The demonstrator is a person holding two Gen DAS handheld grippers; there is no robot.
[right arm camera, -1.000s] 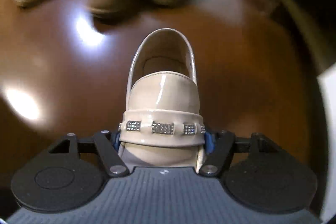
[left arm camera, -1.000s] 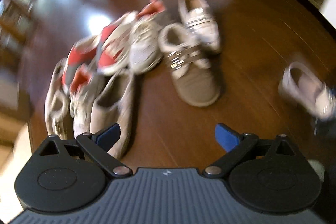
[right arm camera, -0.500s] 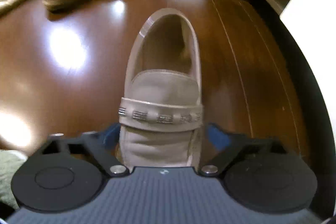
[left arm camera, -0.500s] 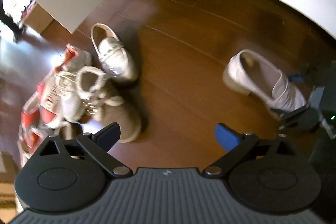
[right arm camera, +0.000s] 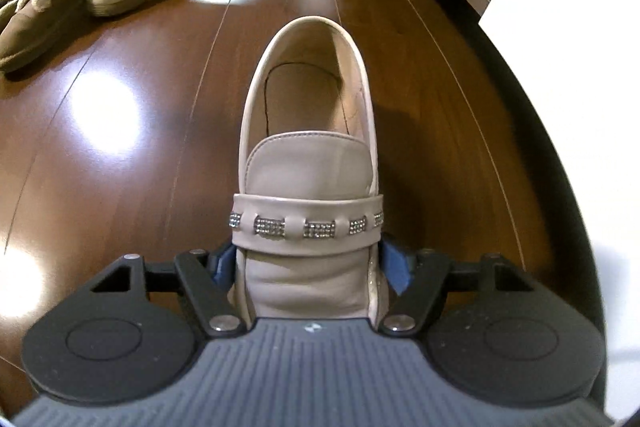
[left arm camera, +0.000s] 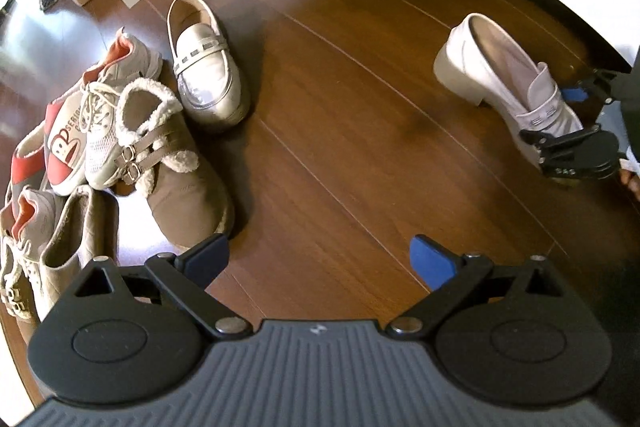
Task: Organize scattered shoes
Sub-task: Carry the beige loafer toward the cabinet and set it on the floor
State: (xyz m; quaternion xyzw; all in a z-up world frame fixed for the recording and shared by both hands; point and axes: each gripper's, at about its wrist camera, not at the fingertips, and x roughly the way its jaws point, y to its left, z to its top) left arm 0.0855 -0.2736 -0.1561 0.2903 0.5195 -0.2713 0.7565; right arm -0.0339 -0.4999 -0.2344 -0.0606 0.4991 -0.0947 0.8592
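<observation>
Right gripper (right arm camera: 308,267): jaws closed narrowly on the toe end of a pale beige leather loafer with a rhinestone-studded strap (right arm camera: 310,163), the blue pads (right arm camera: 394,263) pressing both flanks just behind the strap. The heel points away from the camera. In the left wrist view the same loafer (left arm camera: 500,67) appears at far right, tilted with its block heel down on the dark polished wood floor (left arm camera: 340,147), well apart from the other shoes.

Left gripper (left arm camera: 320,261): jaws spread wide, holding nothing, hanging over bare floor.

Remaining shoes lie clustered at left: the matching beige loafer (left arm camera: 206,67), a brown fleece-trimmed ankle boot with buckled straps (left arm camera: 176,167) just beside it, white-and-red lace-up sneakers (left arm camera: 76,123) touching the boot, and a tan fleece-lined shoe (left arm camera: 60,259) nearest the left jaw.

Step in hand, as judged: one loafer is being carried or set down near the white cabinet panel (right arm camera: 568,39). The next move likely calls for releasing it level on its sole, then fetching its mate with the free left gripper, so the pair stands side by side.
</observation>
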